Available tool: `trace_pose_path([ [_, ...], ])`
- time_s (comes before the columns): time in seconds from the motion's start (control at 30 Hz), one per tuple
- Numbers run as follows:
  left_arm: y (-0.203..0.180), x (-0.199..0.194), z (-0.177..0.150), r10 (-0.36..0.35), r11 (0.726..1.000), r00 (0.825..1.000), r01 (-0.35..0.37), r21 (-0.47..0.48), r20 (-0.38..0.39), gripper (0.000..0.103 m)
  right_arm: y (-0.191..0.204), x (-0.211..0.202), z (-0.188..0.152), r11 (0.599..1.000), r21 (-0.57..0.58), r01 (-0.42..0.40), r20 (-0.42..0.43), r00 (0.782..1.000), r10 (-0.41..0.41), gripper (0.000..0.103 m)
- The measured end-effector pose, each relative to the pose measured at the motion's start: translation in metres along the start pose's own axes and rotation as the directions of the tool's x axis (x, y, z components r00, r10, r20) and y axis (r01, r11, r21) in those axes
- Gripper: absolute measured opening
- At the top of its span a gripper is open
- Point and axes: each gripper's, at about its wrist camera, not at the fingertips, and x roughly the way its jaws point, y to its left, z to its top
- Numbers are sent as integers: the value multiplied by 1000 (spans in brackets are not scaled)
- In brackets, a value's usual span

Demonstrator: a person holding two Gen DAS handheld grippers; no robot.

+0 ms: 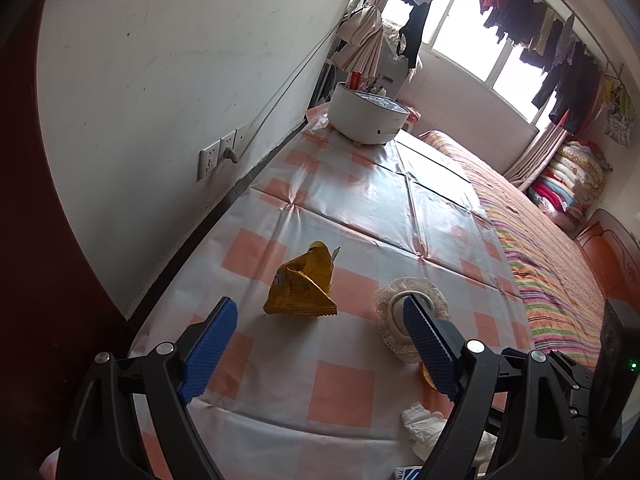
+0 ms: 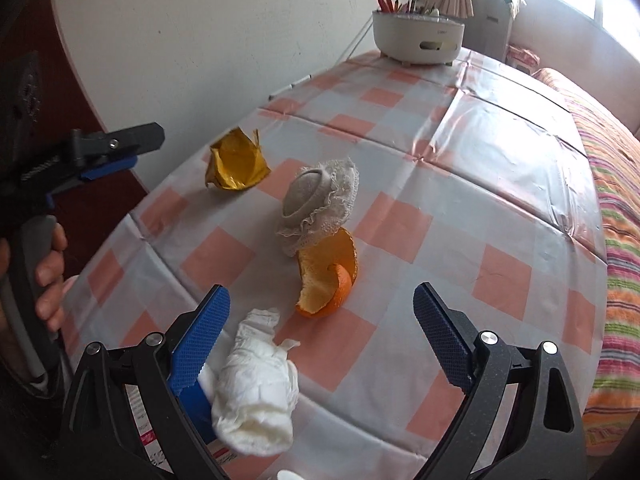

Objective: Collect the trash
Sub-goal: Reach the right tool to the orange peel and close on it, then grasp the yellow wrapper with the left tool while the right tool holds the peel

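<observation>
A crumpled yellow snack wrapper [image 1: 300, 286] lies on the checked tablecloth [image 1: 360, 208], just ahead of my open left gripper [image 1: 320, 312]. It also shows in the right wrist view [image 2: 236, 162]. A beige lace-trimmed cloth piece [image 2: 316, 204] sits mid-table, beside the left gripper's right finger [image 1: 424, 340]. Orange peel [image 2: 328, 276] lies next to it. A crumpled white tissue [image 2: 256, 384] lies between the fingers of my open right gripper [image 2: 320, 320], touching the left pad. The tissue also shows in the left wrist view [image 1: 424, 428].
A white round container [image 2: 418, 38] with utensils stands at the table's far end. The wall with sockets [image 1: 216, 156] runs along the left. A striped bed [image 1: 552, 264] lies along the right edge. Printed paper [image 2: 140, 408] lies at the near edge.
</observation>
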Motion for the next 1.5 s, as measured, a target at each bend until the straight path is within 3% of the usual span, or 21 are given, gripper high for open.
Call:
trace_pose_path([
  [0.23, 8, 11, 8, 21, 1000, 1000, -21, -8, -16, 82, -2, 20, 11, 1000, -1, -9, -48, 999, 9, 90],
  [0.33, 13, 16, 12, 30, 999, 999, -30, -26, -22, 82, 2, 32, 13, 1000, -21, -2, -76, 997, 0, 80],
  [0.5, 18, 21, 13, 33, 998, 999, -35, -48, -36, 82, 4, 44, 14, 1000, -28, -3, -98, 995, 0, 79],
  [0.87, 13, 25, 13, 26, 999, 998, -28, -32, -58, 82, -4, 56, 13, 1000, -16, 11, -122, 992, -13, 37],
  [1.1, 14, 32, 14, 31, 999, 997, -34, -31, -75, 82, -11, 39, -2, 1000, 18, 11, -97, 995, -9, 32],
  [1.33, 15, 46, 18, 26, 999, 995, -28, -25, -96, 82, -33, 9, -35, 992, 124, -12, -54, 998, 19, 32],
  [1.5, 13, 59, 19, 43, 999, 995, -46, -28, -94, 82, -33, -18, -38, 987, 154, -41, 20, 999, 38, 32],
])
